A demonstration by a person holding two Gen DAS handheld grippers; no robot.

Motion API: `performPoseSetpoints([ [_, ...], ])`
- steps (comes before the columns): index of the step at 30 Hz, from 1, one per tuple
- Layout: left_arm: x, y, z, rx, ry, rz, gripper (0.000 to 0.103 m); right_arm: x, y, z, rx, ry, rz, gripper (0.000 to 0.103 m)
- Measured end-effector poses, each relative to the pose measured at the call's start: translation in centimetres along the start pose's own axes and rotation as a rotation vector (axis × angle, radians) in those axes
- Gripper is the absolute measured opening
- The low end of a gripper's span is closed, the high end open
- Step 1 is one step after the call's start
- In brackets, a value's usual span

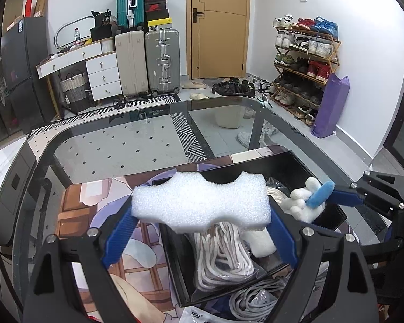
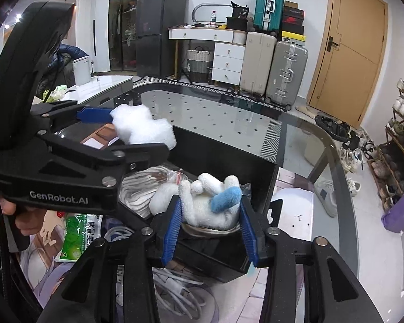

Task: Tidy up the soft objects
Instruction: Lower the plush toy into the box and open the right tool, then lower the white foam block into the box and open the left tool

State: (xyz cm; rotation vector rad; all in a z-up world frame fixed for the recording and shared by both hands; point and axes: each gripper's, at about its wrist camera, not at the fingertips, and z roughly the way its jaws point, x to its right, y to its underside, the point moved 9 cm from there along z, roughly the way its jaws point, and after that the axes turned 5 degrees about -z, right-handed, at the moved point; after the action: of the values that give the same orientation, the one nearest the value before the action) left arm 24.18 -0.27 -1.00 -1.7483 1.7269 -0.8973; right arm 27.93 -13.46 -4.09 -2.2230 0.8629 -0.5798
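Above a glass-topped desk [image 1: 115, 140] covered in part by a printed cartoon mat [image 1: 94, 196], the left tool [image 1: 200, 226] pinches a white, notched block of packing foam [image 1: 202, 202] between its blue ribbed fingers [image 1: 119, 238], holding it in the air over a black rectangular storage box [image 1: 296, 161]. Directly below that tool, inside the box, lies a bagged coil of white rope [image 1: 220, 253]. To the left tool's right, the right tool [image 2: 208, 215] clamps a white plush toy with a blue stuffed part [image 2: 212, 204] between its own blue fingers [image 2: 172, 228], the toy held just over the box's right edge, with the box wall [image 2: 229, 158] ahead of it. Beneath the right tool and nearer the camera, grey-white cables [image 2: 175, 293] lie loosely looped on the mat. To that tool's left sits a green and white sachet with printed lettering [image 2: 76, 239], just beside the box. Beyond both tools, across the desk, stand a grey hard-shell suitcase [image 1: 163, 60] and a beige one [image 1: 130, 62], with a teal suitcase [image 1: 130, 2] stacked above.
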Motion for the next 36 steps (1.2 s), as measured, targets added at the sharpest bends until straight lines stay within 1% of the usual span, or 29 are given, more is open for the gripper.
performPoseSetpoints([
  [1,0.0,0.0,0.0,0.000,0.000,0.000,0.089,0.2,0.0,-0.1,0.007,0.005,0.006,0.057],
  [2,0.0,0.0,0.0,0.000,-0.002,0.001,0.089,0.5,0.0,-0.3,0.014,0.011,0.013,0.066],
  [3,0.0,0.0,0.0,-0.001,-0.001,0.002,0.089,0.7,0.1,-0.6,0.027,0.024,0.019,0.070],
  [4,0.1,0.0,0.0,-0.002,0.004,0.002,0.089,1.0,0.1,-1.0,0.045,0.038,0.025,0.071],
  [7,0.3,0.1,0.1,-0.003,0.007,0.007,0.089,1.6,0.3,-1.8,0.059,0.054,0.050,0.077],
  [8,0.4,0.2,0.1,-0.005,0.010,0.010,0.090,1.7,0.4,-2.0,0.060,0.058,0.059,0.082],
  [9,0.5,0.2,0.2,-0.007,0.010,0.013,0.090,1.9,0.6,-2.2,0.064,0.064,0.068,0.086],
  [12,0.7,0.4,0.6,-0.018,0.004,0.025,0.090,2.2,1.2,-2.7,0.069,0.076,0.097,0.087],
  [19,1.7,0.7,0.9,-0.023,0.030,0.036,0.090,2.9,2.5,-2.9,0.062,0.085,0.145,0.089],
  [22,1.8,0.9,0.3,-0.018,0.054,0.028,0.091,2.8,2.9,-3.2,0.060,0.090,0.157,0.089],
  [25,1.9,1.1,-0.4,-0.011,0.071,0.028,0.103,2.7,3.3,-3.8,0.063,0.091,0.173,0.092],
  [26,2.1,1.1,-0.8,-0.004,0.075,0.031,0.103,2.8,3.2,-4.0,0.064,0.091,0.176,0.093],
  [30,2.4,1.3,-2.0,0.017,0.043,0.063,0.103,2.7,3.5,-4.8,0.072,0.094,0.196,0.095],
  [33,2.2,1.7,-2.9,0.019,0.050,0.050,0.103,2.5,3.8,-5.5,0.079,0.091,0.215,0.100],
  [36,1.4,2.1,-4.2,0.025,0.048,0.026,0.103,2.5,4.2,-6.1,0.089,0.089,0.238,0.102],
])
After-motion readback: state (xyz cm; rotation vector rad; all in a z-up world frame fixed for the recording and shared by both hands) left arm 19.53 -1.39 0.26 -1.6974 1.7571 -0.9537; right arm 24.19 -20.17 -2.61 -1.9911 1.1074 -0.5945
